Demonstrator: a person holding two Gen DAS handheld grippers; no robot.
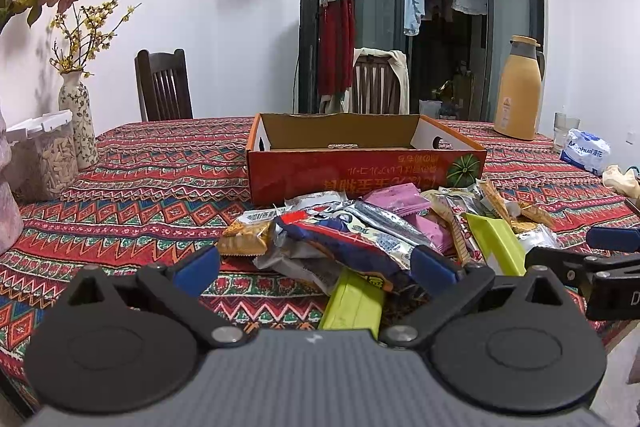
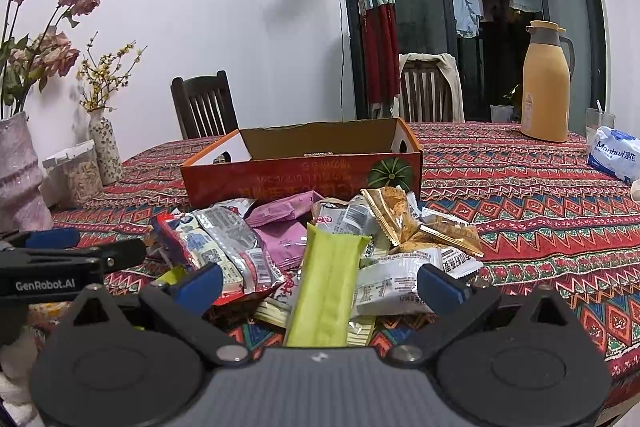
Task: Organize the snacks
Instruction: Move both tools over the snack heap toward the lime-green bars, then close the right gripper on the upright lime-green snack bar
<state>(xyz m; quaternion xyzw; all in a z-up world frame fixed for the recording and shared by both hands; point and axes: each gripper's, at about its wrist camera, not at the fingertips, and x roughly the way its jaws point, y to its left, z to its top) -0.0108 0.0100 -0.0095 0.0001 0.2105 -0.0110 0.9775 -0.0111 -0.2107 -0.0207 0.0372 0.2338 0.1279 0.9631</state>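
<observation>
Lying in a loose heap just in front of the cardboard box (image 2: pixel 304 167), the snack packets (image 2: pixel 320 239) were spread over the patterned tablecloth (image 2: pixel 540 211). Crinkled foil, glossy plastic and matte wrappers were mixed in that heap: a long, flat lime-green bar (image 2: pixel 326 287) was seen at its near edge, pink pouches (image 2: pixel 284 227) lay closer to the box, and gold serrated-edged sachets (image 2: pixel 408 223) were piled toward the box's right end. The box itself was a shallow, open-topped orange carton with plain brown inner walls, white end flaps and a green melon printed on its front.

The right gripper (image 2: pixel 320 283) was held near the heap with its blue-padded fingers spread wide apart, nothing being clamped. The left gripper (image 1: pixel 316 267) was likewise held agape at the heap's left side, a red-and-blue wrapper (image 1: pixel 340 247) lying between its pads without being pinched.

Beyond the box's right end a smooth mustard-yellow flask (image 2: pixel 546 83) was stood; beyond its left end, a speckled ceramic vase (image 2: pixel 106 151) with yellow sprigs.
</observation>
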